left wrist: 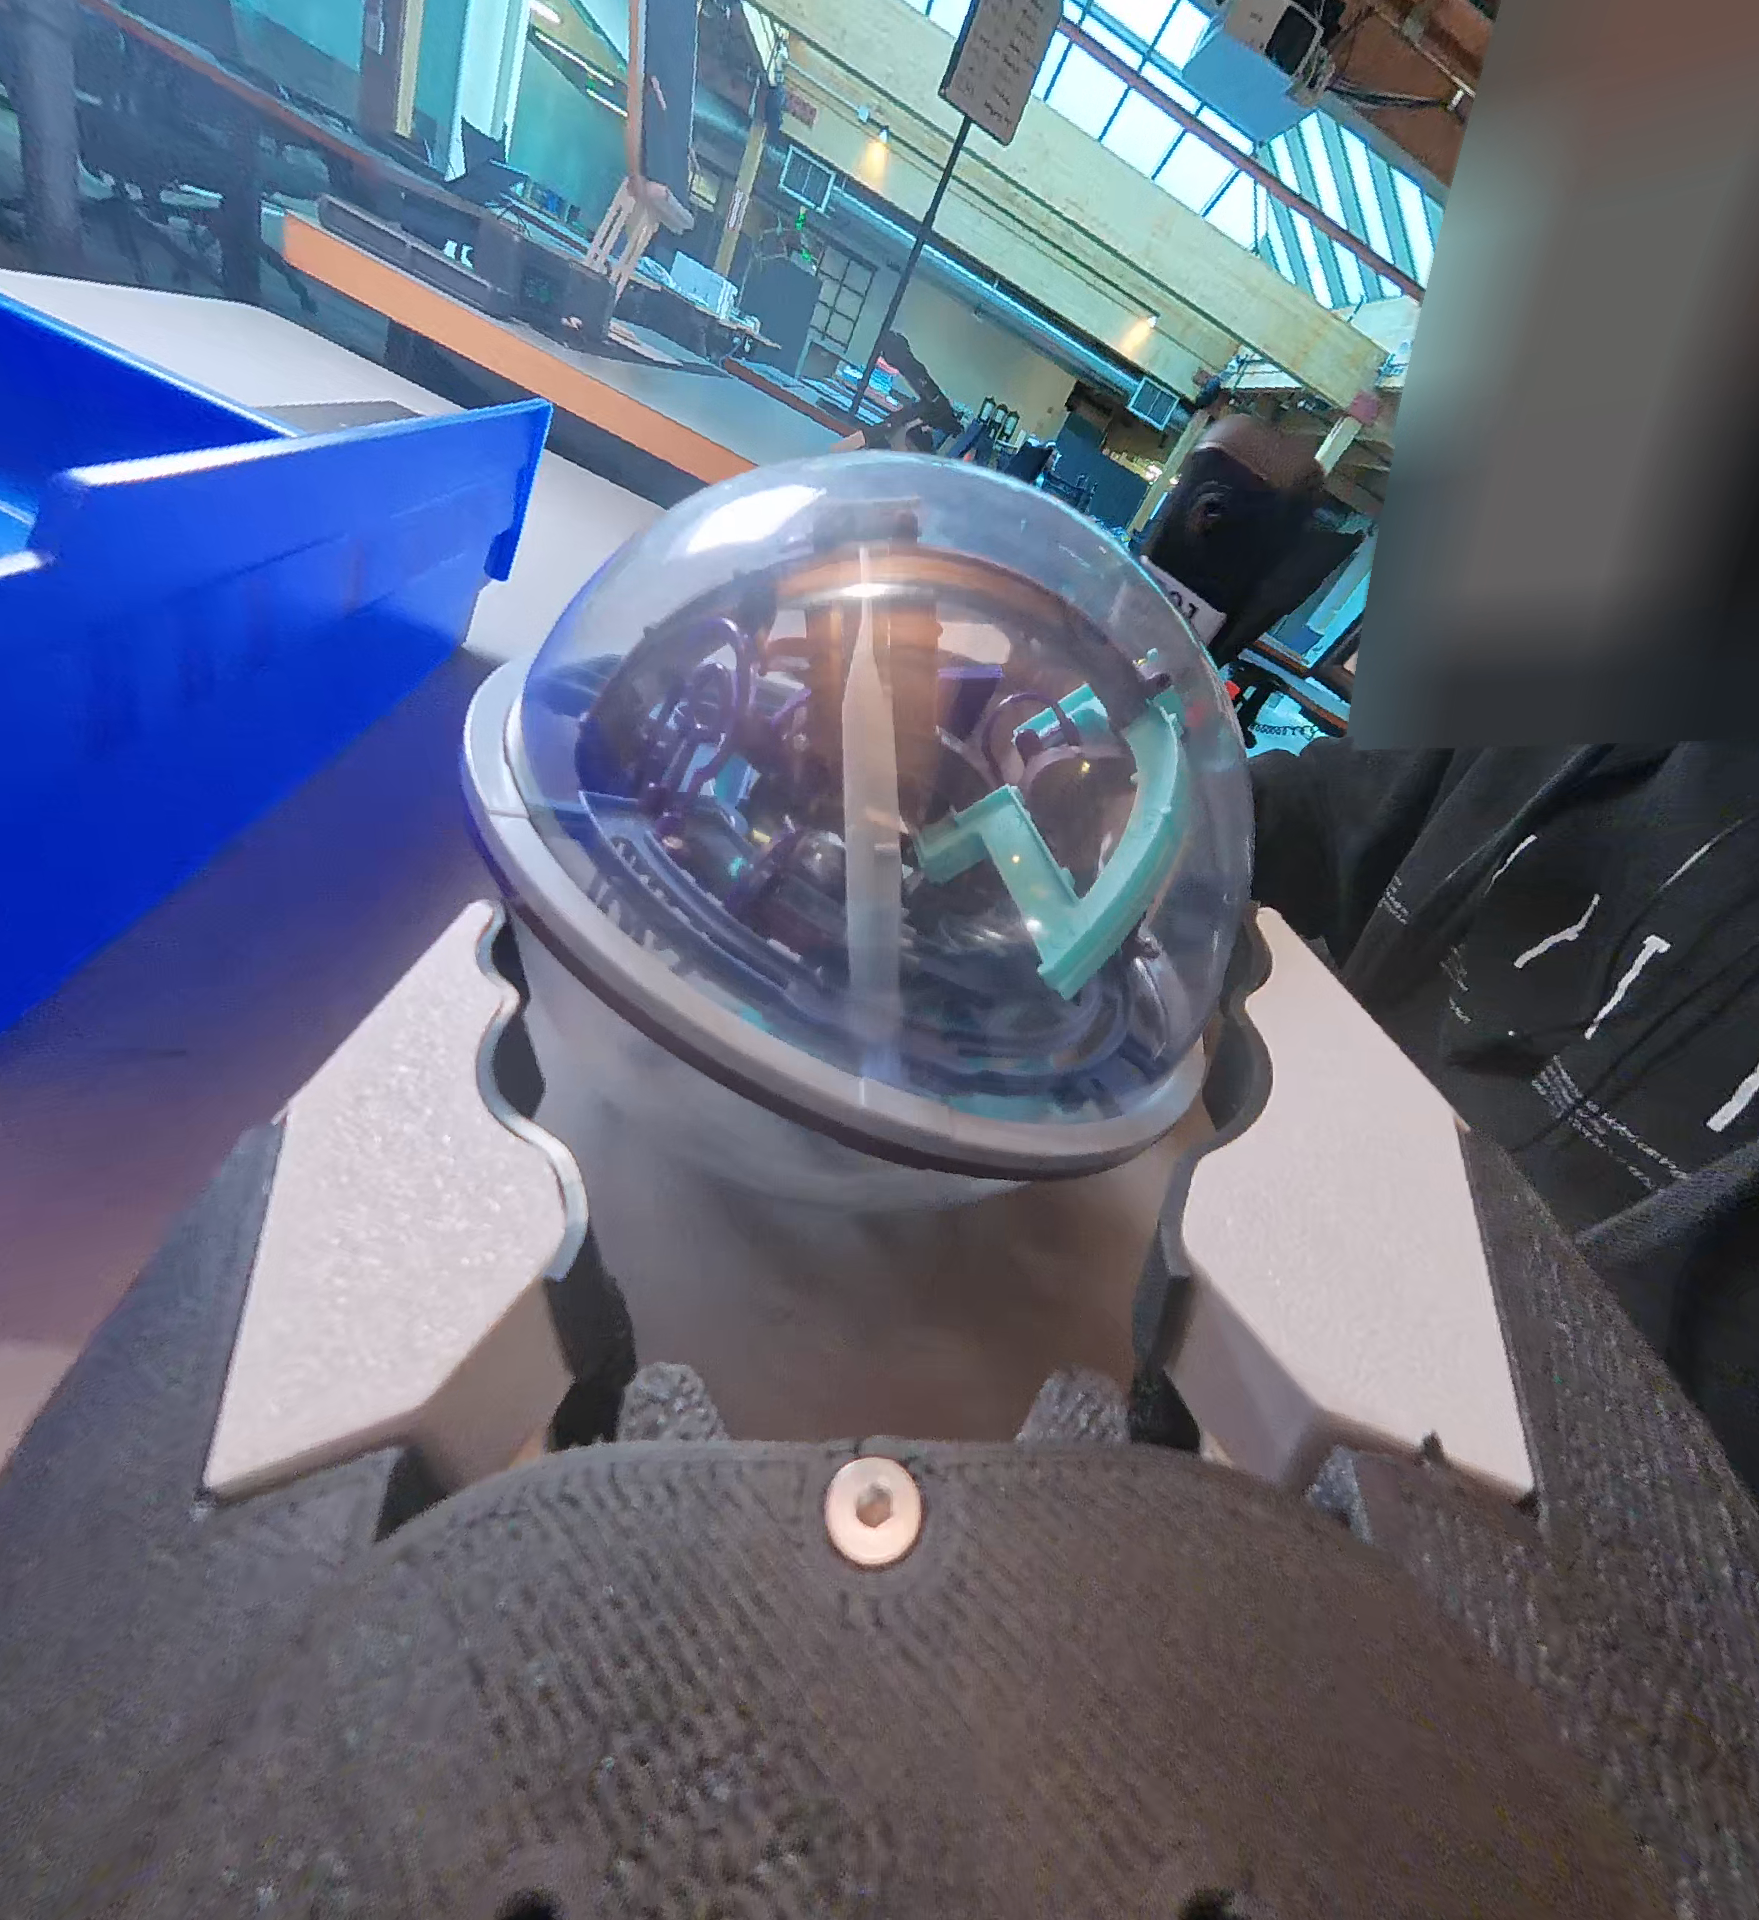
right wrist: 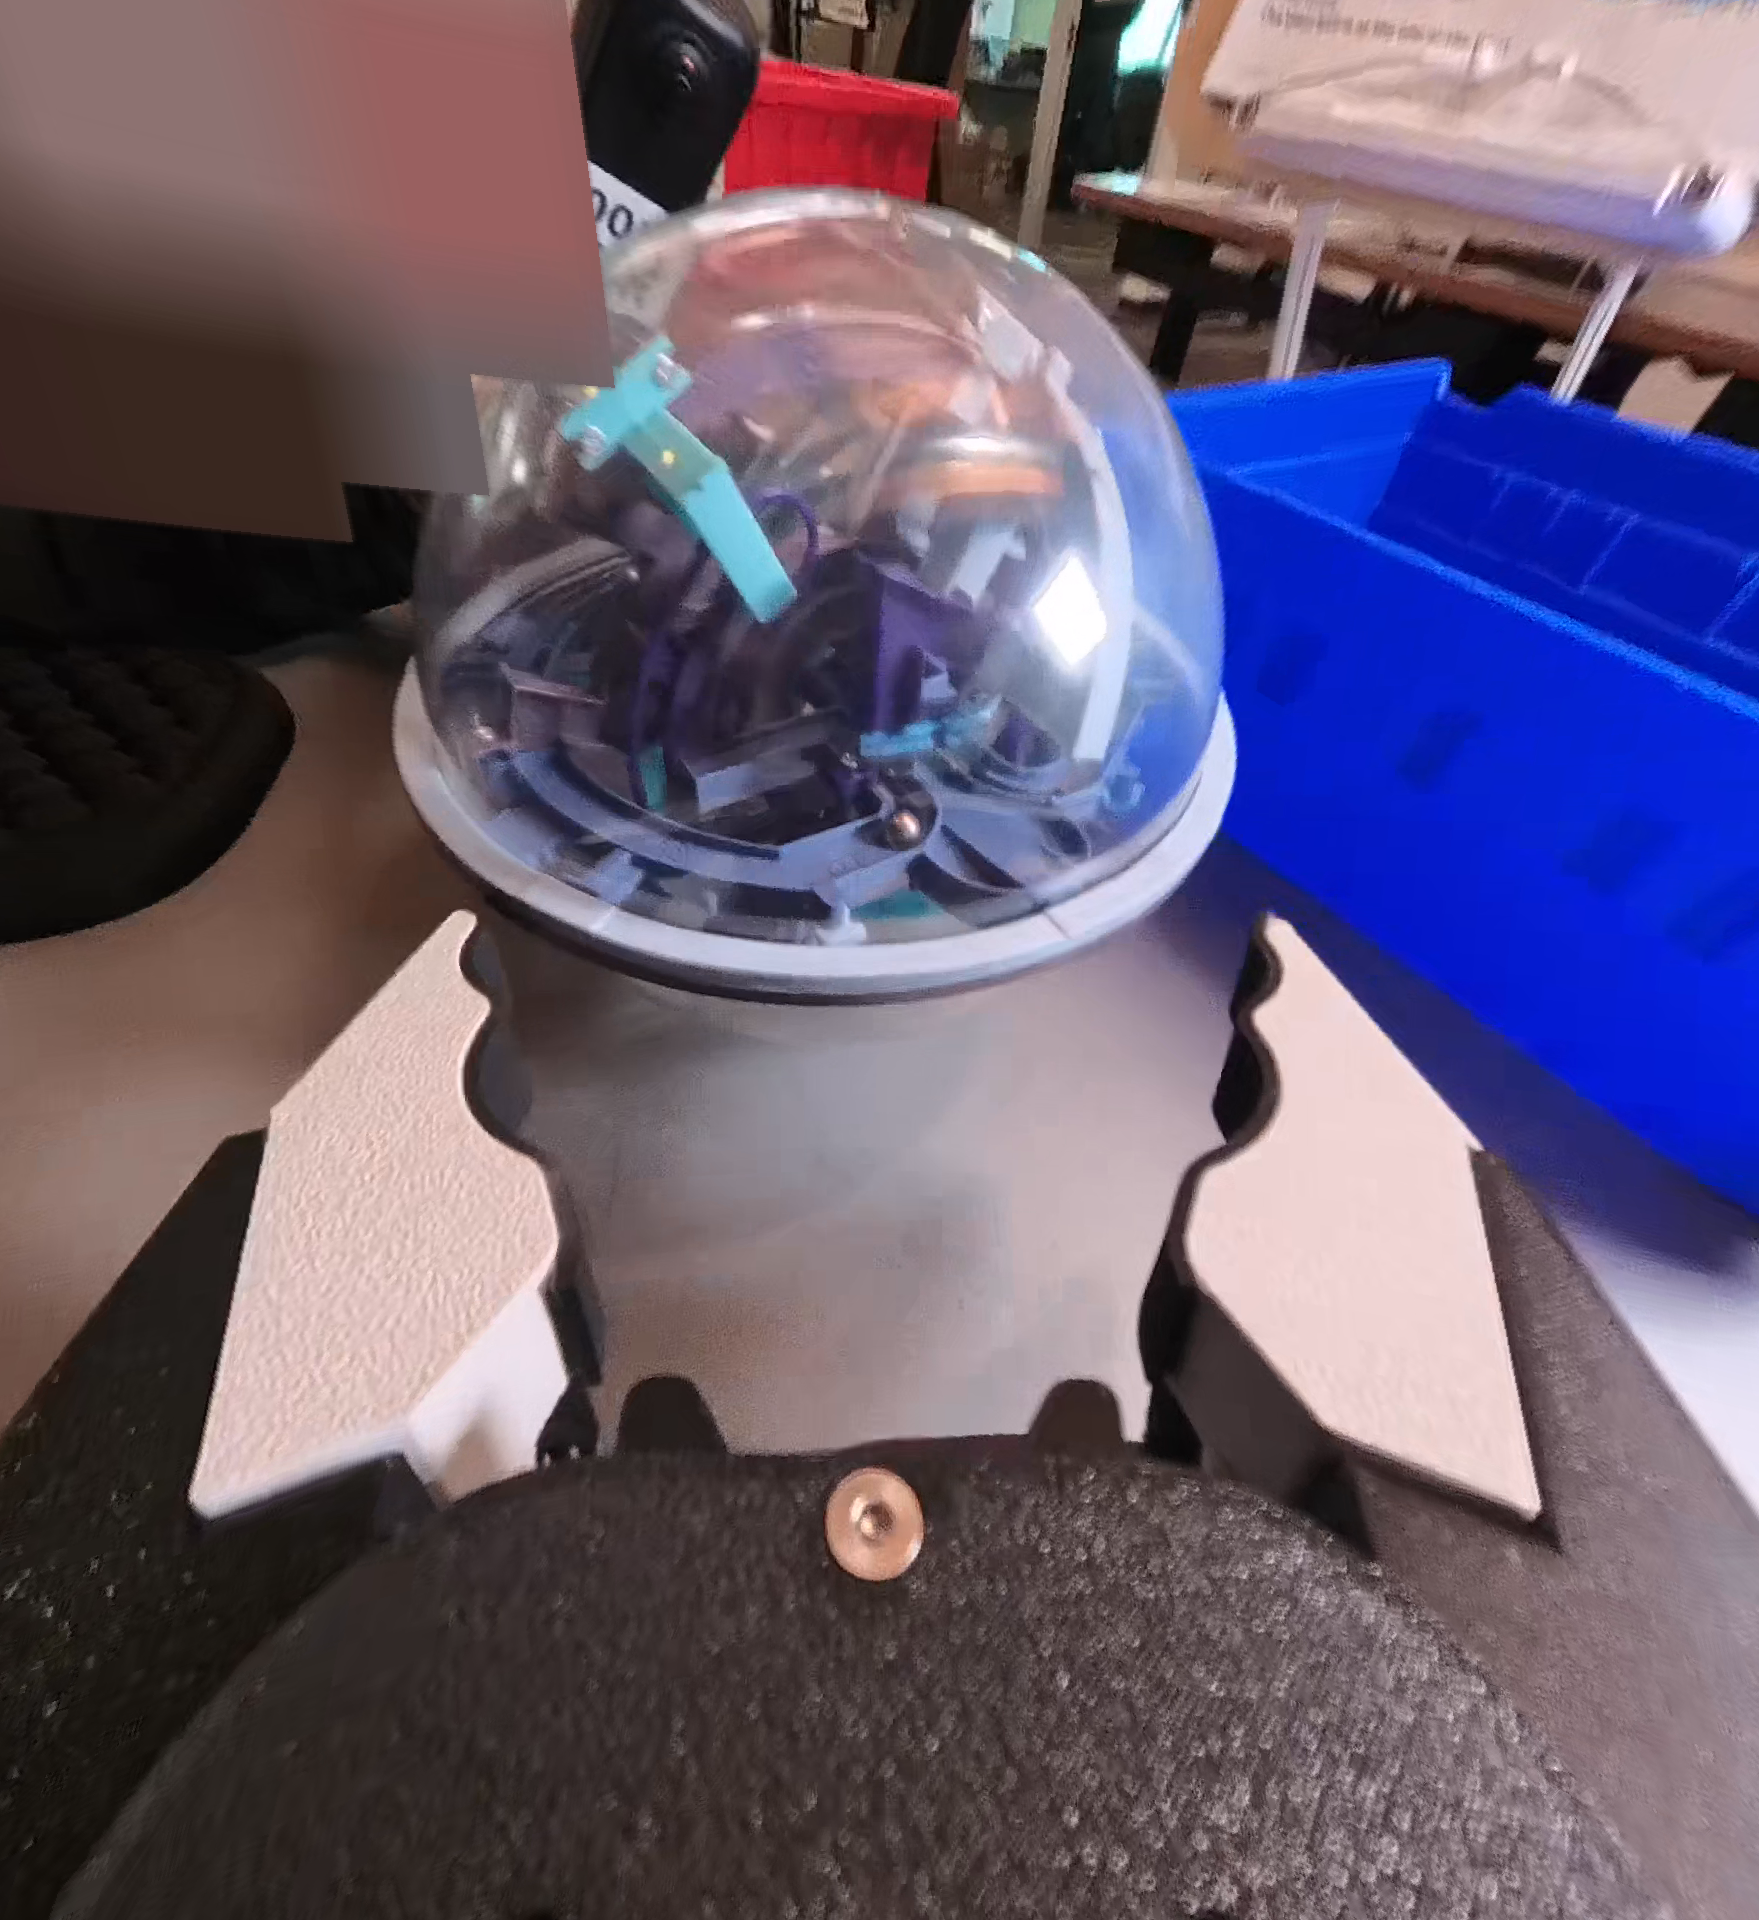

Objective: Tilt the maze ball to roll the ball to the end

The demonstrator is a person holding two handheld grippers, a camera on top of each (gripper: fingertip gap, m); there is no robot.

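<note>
The maze ball (left wrist: 854, 790) has a clear dome over purple, teal and orange tracks, a grey rim and a frosted lower half. In the left wrist view it is tilted, with the rim sloping down to the right. My left gripper (left wrist: 875, 956) holds the lower half between its wide-set fingers. My right gripper (right wrist: 864, 956) grips the maze ball (right wrist: 813, 582) from the opposite side. A small metal ball (right wrist: 901, 828) sits on a grey track near the rim. Each gripper shows behind the dome in the other's view: the right gripper (left wrist: 1239, 520) and the left gripper (right wrist: 667, 83).
A blue plastic bin (left wrist: 179, 623) stands on the pale table (left wrist: 23, 1195), left of the ball; it is on the right in the right wrist view (right wrist: 1581, 727). A black textured pad (right wrist: 54, 769) lies at the left. A person in a dark top (left wrist: 1581, 987) stands close by.
</note>
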